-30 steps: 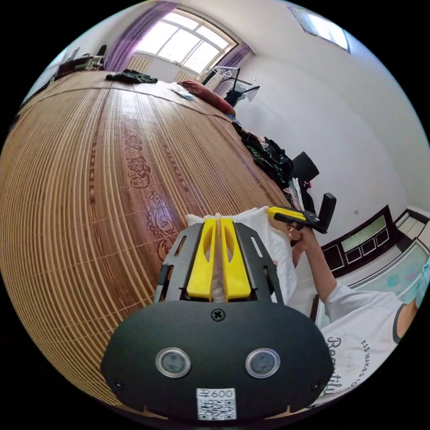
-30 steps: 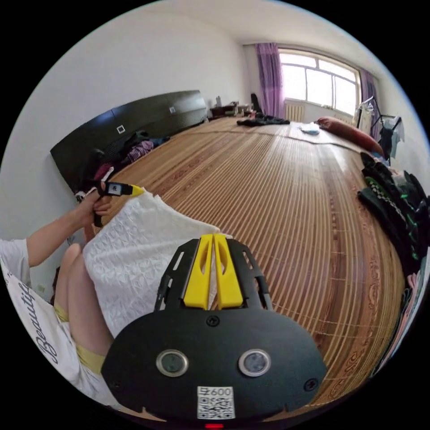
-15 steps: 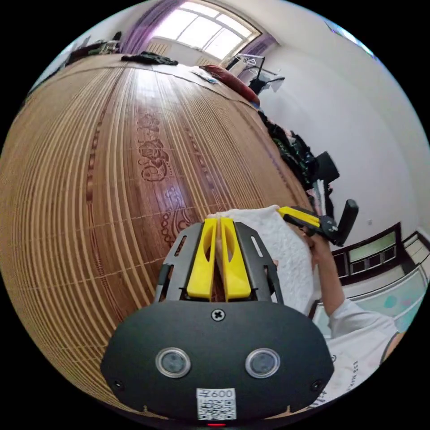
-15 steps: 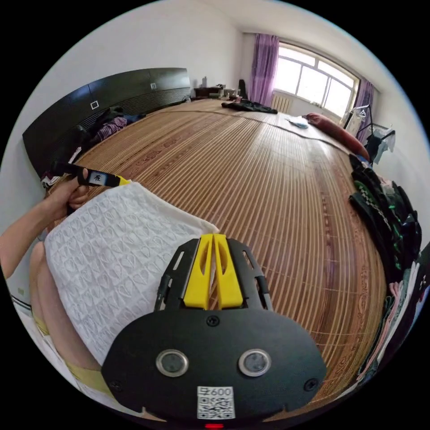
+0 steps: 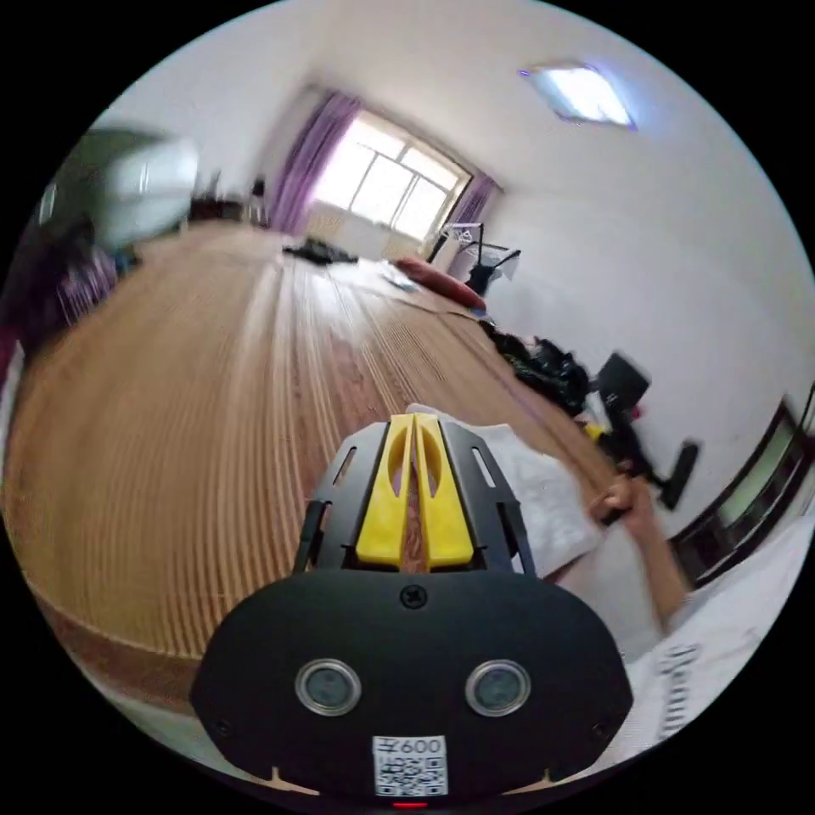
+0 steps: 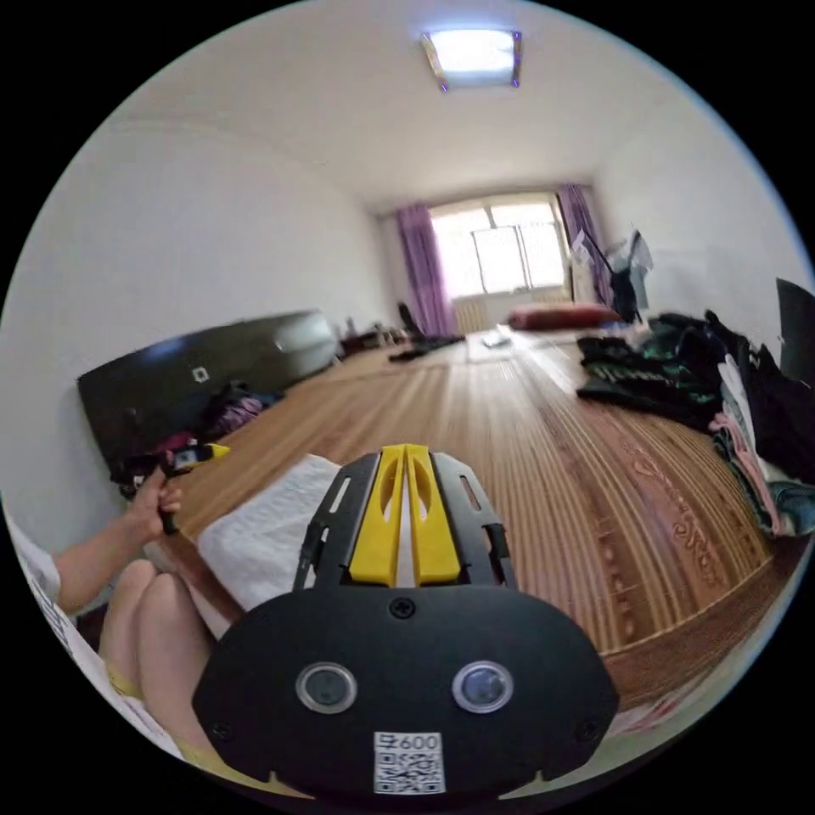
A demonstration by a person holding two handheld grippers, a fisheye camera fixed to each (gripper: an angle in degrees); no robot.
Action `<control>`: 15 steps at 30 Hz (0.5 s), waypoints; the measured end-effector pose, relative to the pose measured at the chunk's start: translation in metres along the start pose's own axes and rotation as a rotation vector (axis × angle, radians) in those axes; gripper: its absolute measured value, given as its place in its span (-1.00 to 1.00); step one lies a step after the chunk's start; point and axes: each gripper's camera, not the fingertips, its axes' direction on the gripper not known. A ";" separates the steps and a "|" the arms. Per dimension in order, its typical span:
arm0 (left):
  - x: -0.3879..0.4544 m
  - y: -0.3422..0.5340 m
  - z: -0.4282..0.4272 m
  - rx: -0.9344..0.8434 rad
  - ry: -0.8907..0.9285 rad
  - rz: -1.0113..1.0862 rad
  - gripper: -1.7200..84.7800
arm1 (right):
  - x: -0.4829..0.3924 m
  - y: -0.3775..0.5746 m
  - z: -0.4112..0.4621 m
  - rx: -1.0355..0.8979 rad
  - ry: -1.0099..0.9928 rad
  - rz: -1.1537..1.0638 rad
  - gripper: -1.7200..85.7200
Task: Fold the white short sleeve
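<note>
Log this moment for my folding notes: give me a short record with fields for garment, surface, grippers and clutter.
garment: white short sleeve, lying at the near edge of the mat
surface: bamboo mat on a wide bed
left gripper: jaws closed, blurred view
right gripper: jaws closed, white cloth between them
clutter: pile of dark clothes along one side

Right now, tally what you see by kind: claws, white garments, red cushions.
Claws: 2, left claw and right claw
White garments: 1, the white short sleeve
Red cushions: 1, the red bolster
Total: 4
</note>
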 end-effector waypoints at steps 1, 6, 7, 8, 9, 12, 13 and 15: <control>0.068 0.018 -0.020 0.068 -0.190 0.217 -0.94 | -0.021 0.015 -0.015 0.027 -0.034 -0.007 -0.98; 0.185 0.075 -0.035 0.125 -0.138 0.219 -0.94 | -0.092 0.067 -0.019 -0.067 -0.102 -0.112 -0.96; 0.190 0.080 -0.022 0.032 -0.096 0.129 -0.95 | -0.103 0.078 -0.019 -0.056 -0.097 -0.125 -0.95; 0.191 0.086 -0.005 -0.071 -0.089 0.069 -0.95 | -0.112 0.086 -0.019 -0.042 -0.105 -0.139 -0.91; 0.191 0.089 0.003 -0.117 -0.091 0.055 -0.95 | -0.114 0.089 -0.017 -0.050 -0.103 -0.142 -0.88; 0.179 0.106 0.029 -0.208 -0.085 -0.008 -0.95 | -0.113 0.102 0.002 -0.144 0.003 -0.114 -0.89; 0.170 0.104 0.029 -0.220 -0.045 -0.052 -0.95 | -0.105 0.111 0.010 -0.189 0.034 -0.109 -0.92; 0.161 0.100 0.032 -0.267 0.003 -0.079 -0.95 | -0.088 0.130 0.021 -0.272 0.033 -0.093 -0.96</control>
